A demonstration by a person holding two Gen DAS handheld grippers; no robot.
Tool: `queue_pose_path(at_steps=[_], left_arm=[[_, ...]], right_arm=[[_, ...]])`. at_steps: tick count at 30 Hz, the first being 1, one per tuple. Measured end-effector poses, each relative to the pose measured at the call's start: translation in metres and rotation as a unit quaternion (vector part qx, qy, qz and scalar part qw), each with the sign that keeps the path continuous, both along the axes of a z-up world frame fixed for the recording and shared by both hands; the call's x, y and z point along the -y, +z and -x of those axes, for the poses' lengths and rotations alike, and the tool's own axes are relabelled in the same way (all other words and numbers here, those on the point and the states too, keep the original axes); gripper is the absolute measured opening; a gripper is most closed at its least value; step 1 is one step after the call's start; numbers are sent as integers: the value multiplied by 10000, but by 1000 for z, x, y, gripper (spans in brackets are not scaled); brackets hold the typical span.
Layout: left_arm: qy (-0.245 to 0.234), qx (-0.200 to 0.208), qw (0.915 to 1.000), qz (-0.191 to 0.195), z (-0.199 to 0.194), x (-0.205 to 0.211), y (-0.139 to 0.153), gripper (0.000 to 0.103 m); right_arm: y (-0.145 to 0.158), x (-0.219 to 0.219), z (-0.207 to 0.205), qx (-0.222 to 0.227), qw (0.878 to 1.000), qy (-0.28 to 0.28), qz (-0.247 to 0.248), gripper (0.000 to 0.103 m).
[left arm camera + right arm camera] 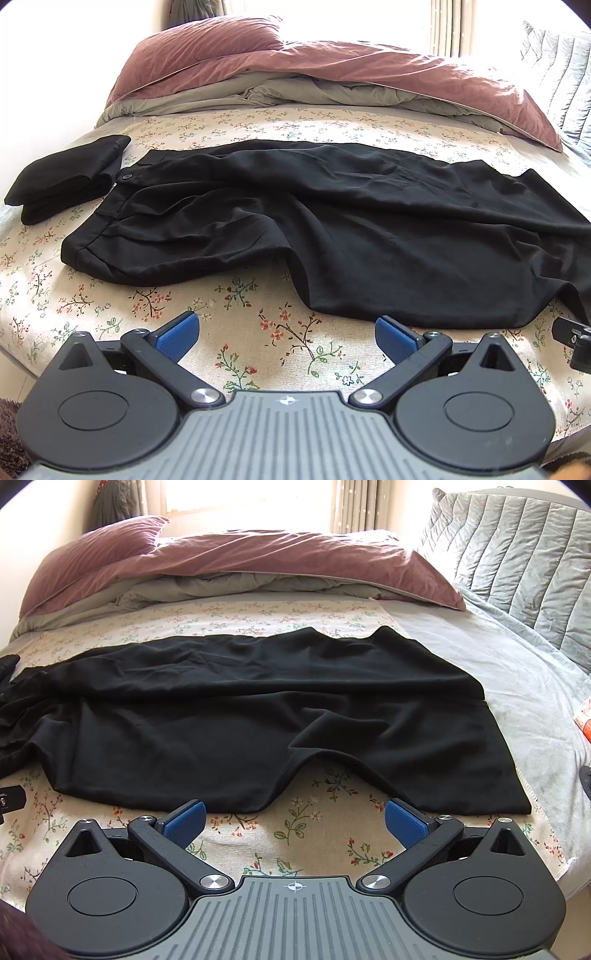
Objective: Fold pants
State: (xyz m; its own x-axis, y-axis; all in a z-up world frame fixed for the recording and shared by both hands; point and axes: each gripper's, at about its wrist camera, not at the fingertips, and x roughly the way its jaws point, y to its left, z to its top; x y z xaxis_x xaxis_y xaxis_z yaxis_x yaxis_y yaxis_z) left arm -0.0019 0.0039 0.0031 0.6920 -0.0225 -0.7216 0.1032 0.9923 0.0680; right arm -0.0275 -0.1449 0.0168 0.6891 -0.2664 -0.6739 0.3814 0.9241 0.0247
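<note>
Floral sheet [236, 295]; mauve duvet [258, 554] bunched beyond; grey quilted headboard [517, 554]; folded black garment [62, 181].

The pants [314, 221] are black, of a thin, slightly creased fabric, and lie unfolded and flat across the bed [258, 122], on its floral sheet. The waistband, with a dark button at its far corner, points to the left in the left wrist view; the legs run off to the right. In the right wrist view the two leg ends [424, 720] lie side by side, the nearer edge rippled.
</note>
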Motion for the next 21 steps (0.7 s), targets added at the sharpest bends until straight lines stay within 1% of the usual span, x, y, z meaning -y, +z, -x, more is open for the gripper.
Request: queue_pose_path(at_steps=[21], left_arm=[[-37,18,10000,-3,1,-1,-1,103]], right_arm=[[1,1,-2,-46,10000,30,-21,103]])
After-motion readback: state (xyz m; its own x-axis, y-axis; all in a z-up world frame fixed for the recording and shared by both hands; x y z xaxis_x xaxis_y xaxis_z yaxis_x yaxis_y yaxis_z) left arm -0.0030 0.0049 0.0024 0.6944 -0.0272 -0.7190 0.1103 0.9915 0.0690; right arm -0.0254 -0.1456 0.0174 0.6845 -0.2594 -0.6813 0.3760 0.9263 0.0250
